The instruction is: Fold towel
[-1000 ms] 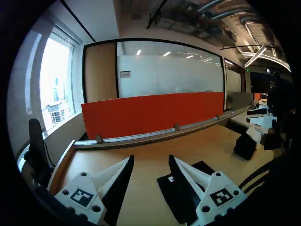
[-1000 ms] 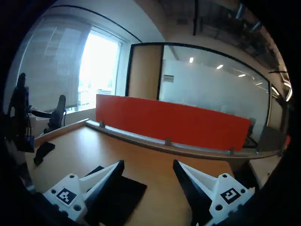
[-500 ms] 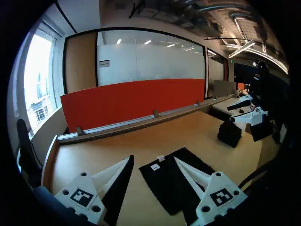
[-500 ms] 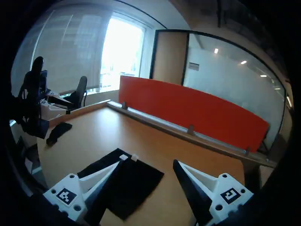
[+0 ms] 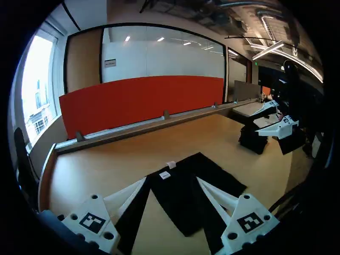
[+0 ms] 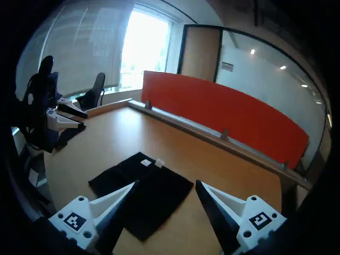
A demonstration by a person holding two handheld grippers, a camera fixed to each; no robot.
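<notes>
Towel point(image 5: 178, 199) lying flat on the desk point(image 5: 106, 165), left gripper point(image 5: 172, 180) and right gripper point(image 6: 166, 183) hover above it, fingers spread, holding nothing.

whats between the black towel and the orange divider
In the right gripper view: bare tan wooden desktop from the flat black cloth towel up to the grey rail under the orange divider panel.

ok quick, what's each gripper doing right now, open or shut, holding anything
Left gripper: open, holding nothing.
Right gripper: open, holding nothing.
</notes>
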